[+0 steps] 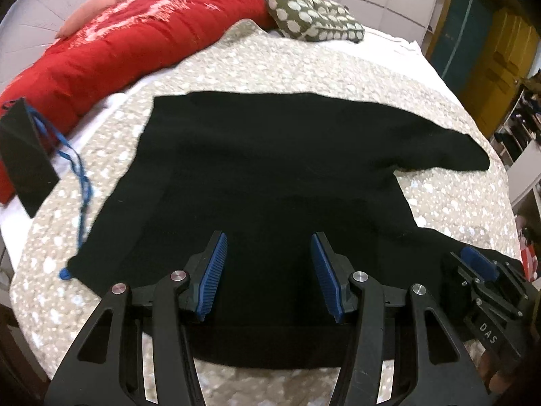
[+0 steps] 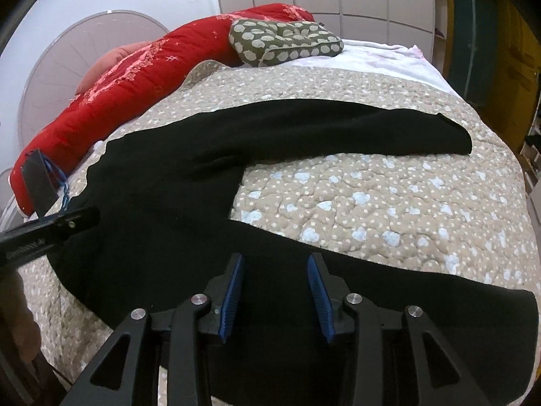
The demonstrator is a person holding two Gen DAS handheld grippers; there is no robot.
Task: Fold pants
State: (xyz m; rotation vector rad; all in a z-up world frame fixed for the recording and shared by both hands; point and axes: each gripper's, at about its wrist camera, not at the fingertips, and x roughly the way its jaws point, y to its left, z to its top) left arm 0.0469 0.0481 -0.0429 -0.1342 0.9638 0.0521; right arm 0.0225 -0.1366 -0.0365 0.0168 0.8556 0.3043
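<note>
The black pants [image 1: 270, 169] lie spread flat on the bed's beige dotted quilt [image 1: 304, 64], waist end toward the black tag, the two legs splayed apart in a V so that a wedge of quilt shows between them. I hold my left gripper [image 1: 268, 270] just above the pants near their waist, its blue-padded fingers [image 1: 213, 274] set wide apart with only dark cloth showing between them. My right gripper [image 2: 275, 292] hovers over the nearer leg of the pants, its fingers likewise spread wide and gripping nothing; whether the tips touch the fabric I cannot tell, since black sits on black there. From the left wrist view the right gripper also shows at the edge of the pants' near leg. Beside the pants, off the waist end, a black tag [image 1: 25, 159] lies with a blue cord [image 1: 79, 182] trailing from it along the edge of the pants. Beyond the pants, a long red bolster [image 2: 142, 77] runs along the far side of the quilt, and a green cushion with pale dots [image 2: 284, 42] rests against its end.
</note>
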